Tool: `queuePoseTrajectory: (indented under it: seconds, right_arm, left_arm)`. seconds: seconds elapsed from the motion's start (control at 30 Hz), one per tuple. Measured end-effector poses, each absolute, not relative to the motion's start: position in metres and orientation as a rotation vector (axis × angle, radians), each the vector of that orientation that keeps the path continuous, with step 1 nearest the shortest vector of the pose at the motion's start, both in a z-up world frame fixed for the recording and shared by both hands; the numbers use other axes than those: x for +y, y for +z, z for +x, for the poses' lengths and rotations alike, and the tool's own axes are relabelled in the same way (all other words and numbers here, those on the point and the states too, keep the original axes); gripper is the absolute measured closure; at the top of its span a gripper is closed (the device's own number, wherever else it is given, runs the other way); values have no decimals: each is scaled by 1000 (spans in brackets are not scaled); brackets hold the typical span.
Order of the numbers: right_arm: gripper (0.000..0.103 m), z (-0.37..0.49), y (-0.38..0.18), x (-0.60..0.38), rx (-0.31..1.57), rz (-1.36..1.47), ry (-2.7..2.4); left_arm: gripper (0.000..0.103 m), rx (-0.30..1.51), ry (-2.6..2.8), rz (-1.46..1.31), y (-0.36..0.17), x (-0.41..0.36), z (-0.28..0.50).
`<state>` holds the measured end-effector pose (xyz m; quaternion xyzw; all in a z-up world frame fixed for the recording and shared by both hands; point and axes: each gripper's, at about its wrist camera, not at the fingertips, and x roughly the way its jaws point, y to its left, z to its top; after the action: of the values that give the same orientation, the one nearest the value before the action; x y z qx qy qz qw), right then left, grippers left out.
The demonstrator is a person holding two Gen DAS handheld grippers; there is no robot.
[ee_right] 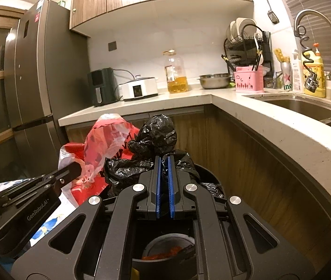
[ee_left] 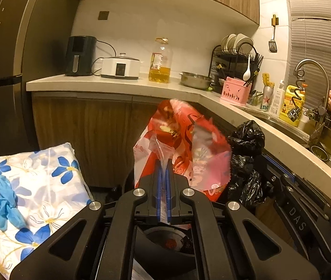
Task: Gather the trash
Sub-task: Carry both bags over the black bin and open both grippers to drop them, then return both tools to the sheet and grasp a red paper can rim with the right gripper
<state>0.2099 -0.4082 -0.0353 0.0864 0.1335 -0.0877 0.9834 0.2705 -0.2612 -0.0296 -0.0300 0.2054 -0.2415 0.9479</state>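
- Left wrist view: your left gripper [ee_left: 164, 163] is clamped on a thin twist of the red-and-white plastic bag [ee_left: 184, 137], jaws nearly together w/ film pinched between the blue pads.
- Bag hangs in front of the wooden cabinets, just left of the black trash bag [ee_left: 247, 140].
- Trash bin [ee_left: 165, 245] sits below the gripper, red scraps inside.
- Floral cloth [ee_left: 37, 186] at left, blue glove [ee_left: 7, 200] lying on it.
- Right wrist view: your right gripper [ee_right: 164, 163] is clamped on black trash bag [ee_right: 158, 130] film; pads close, dark plastic between them.
- Bag bunches up above the fingers, over the bin [ee_right: 165, 247].
- Red bag [ee_right: 109, 140] touching its left side; left gripper [ee_right: 72, 170] comes in from the left.
- Countertop [ee_right: 270, 126] curves along the right.
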Motion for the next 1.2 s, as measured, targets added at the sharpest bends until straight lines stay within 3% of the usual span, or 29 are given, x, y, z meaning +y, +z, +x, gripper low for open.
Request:
queuePoseTrajectory:
  seconds: [0.13,0.2,0.33,0.53,0.6,0.87,1.2]
  right_arm:
    - [95,213,-39,-410,282,175,-180]
    - [94,215,-40,-411,288,178,-182]
    - [91,215,-41,-415,294,187,-197]
    - [73,212,-43,-418,305,198,-209]
    - [61,209,-45,-417,309,200,-209]
    - [36,192,-50,-402,322,212,-193]
    - [35,162,-51,-361,327,198,-141]
  left_arm:
    - [97,422,-491,-53,-33,-262,273]
    - [82,425,-495,-55,-34,-263,275]
    - [71,432,-506,-61,-37,-261,275]
    - [49,448,-464,-95,-41,-247,276]
    - [35,443,-430,-97,-42,-240,273]
    - [17,456,-284,-74,-50,-208,252]
    - [8,418,-90,-91,-54,-142,199]
